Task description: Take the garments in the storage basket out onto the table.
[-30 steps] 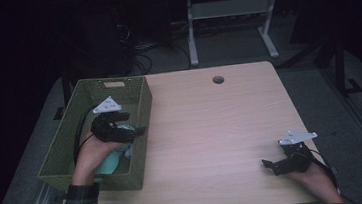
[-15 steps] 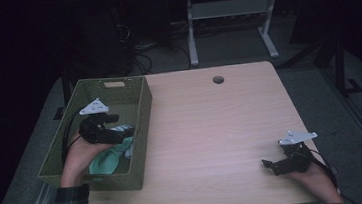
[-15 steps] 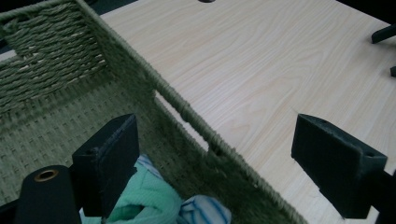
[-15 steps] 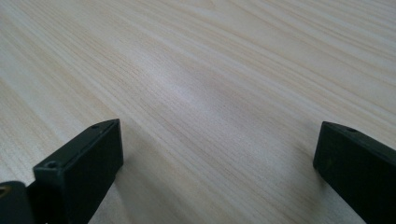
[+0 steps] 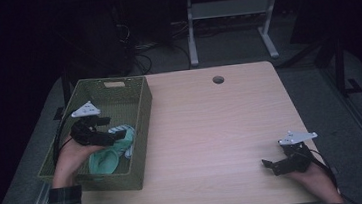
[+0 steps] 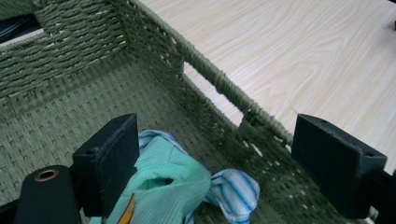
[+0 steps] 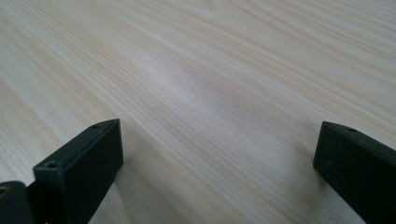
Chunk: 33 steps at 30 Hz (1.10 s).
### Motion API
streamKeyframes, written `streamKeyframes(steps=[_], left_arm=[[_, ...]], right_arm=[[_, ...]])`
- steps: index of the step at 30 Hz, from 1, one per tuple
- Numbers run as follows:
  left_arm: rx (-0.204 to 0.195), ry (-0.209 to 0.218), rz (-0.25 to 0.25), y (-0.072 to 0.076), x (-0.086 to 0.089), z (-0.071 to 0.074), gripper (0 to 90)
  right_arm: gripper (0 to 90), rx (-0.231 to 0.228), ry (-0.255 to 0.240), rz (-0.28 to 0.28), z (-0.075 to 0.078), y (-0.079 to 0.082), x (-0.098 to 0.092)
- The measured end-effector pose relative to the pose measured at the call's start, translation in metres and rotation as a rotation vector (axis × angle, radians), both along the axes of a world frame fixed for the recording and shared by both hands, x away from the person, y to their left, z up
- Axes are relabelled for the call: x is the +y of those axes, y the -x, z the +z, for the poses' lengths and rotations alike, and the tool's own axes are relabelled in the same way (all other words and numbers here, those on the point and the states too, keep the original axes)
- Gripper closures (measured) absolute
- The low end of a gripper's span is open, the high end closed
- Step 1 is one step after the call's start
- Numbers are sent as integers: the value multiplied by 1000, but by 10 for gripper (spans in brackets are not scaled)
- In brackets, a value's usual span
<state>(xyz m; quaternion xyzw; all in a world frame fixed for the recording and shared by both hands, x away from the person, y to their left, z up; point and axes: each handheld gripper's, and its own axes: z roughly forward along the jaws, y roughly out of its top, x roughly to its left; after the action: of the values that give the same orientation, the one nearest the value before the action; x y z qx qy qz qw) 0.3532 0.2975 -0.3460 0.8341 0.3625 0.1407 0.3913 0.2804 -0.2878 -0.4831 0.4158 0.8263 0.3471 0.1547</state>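
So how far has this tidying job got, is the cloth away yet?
Mostly done, it seems: the mint-green cloth lies inside the woven basket, a striped blue-white piece beside it. In hand: the left claw hangs open just over the cloth, gripping nothing. The right claw rests open on the wooden table. Probably what's left is lifting the left claw out.

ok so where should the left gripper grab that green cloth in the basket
Probably the raised mint-green fold of the green cloth, taken from above. It lies bunched on a striped cloth on the floor of the woven basket, whose walls block a side approach. The left gripper is open, one jaw beside that fold, so lowering and closing should pinch it.
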Motion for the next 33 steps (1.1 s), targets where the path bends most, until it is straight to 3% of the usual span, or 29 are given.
streamKeyframes(steps=[11, 14, 22, 30, 33], left_arm=[[15, -3, 25, -6, 17, -12, 144], [32, -23, 37, -8, 21, -16, 144], [62, -23, 52, -11, 27, -26, 145], [84, -31, 45, -13, 31, -32, 230], [78, -45, 33, -13, 32, -32, 310]], right_arm=[[12, 0, -1, 0, 0, 0, 0], [12, 0, 0, 0, 0, 0, 0], [11, 0, -1, 0, 0, 0, 0], [12, 0, -1, 0, 0, 0, 0], [12, 0, -1, 0, 0, 0, 0]])
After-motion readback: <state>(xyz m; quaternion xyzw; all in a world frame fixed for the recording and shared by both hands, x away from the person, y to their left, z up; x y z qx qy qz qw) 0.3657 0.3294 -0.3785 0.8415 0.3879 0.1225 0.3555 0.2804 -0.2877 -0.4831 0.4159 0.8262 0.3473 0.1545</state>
